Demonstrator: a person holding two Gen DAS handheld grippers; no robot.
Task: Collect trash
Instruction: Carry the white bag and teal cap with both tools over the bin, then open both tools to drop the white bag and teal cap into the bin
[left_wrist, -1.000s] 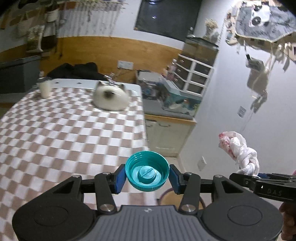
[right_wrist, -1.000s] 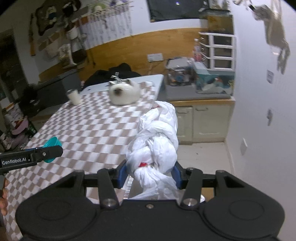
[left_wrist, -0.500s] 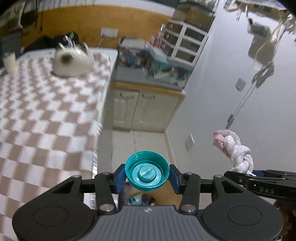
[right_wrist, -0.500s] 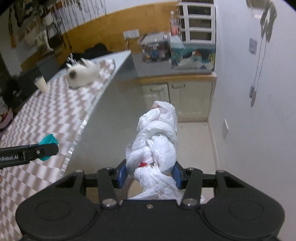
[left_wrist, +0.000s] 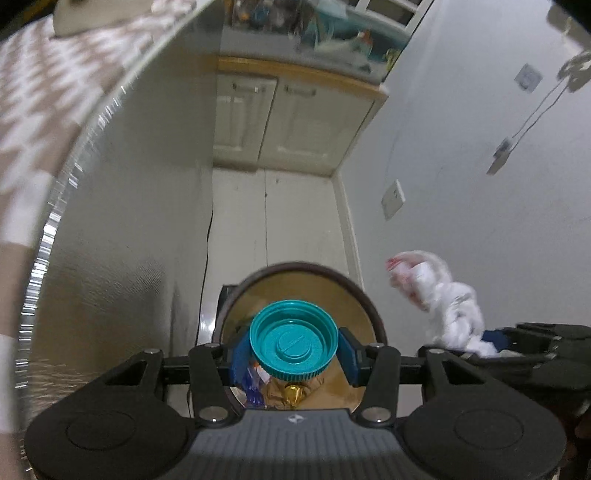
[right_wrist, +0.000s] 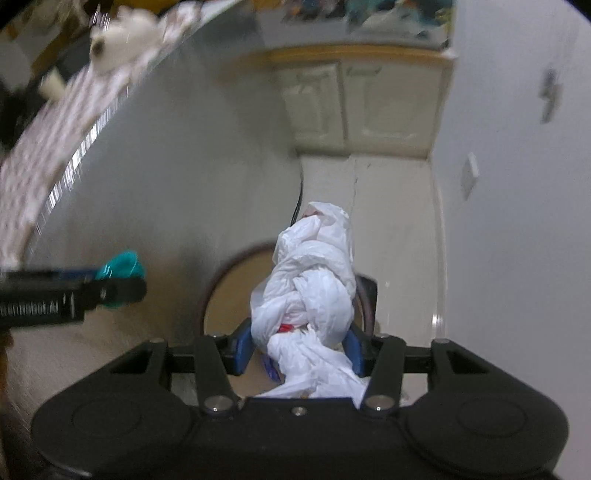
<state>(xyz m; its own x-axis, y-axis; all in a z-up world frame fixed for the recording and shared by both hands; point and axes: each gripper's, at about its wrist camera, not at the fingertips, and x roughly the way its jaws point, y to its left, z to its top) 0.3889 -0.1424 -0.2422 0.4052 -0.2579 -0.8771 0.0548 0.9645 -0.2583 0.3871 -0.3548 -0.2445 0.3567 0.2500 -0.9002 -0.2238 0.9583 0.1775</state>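
Observation:
My left gripper (left_wrist: 293, 350) is shut on a teal bottle cap (left_wrist: 293, 341) and holds it over a round brown trash bin (left_wrist: 354, 291) on the floor. Wrappers lie inside the bin. My right gripper (right_wrist: 299, 349) is shut on a knotted white plastic bag (right_wrist: 310, 284) above the same bin (right_wrist: 225, 291). The bag (left_wrist: 443, 295) shows to the right in the left wrist view. The left gripper with the cap (right_wrist: 122, 267) shows at the left in the right wrist view.
The table with the checkered cloth (left_wrist: 33, 110) stands to the left, its pale side panel (left_wrist: 129, 221) beside the bin. Cream cabinet doors (left_wrist: 288, 122) stand ahead. A white wall (left_wrist: 480, 166) with a socket (left_wrist: 394, 199) runs along the right.
Both grippers have swung down and to the right, from over the table edge to above the bin on the floor. Each still holds its item.

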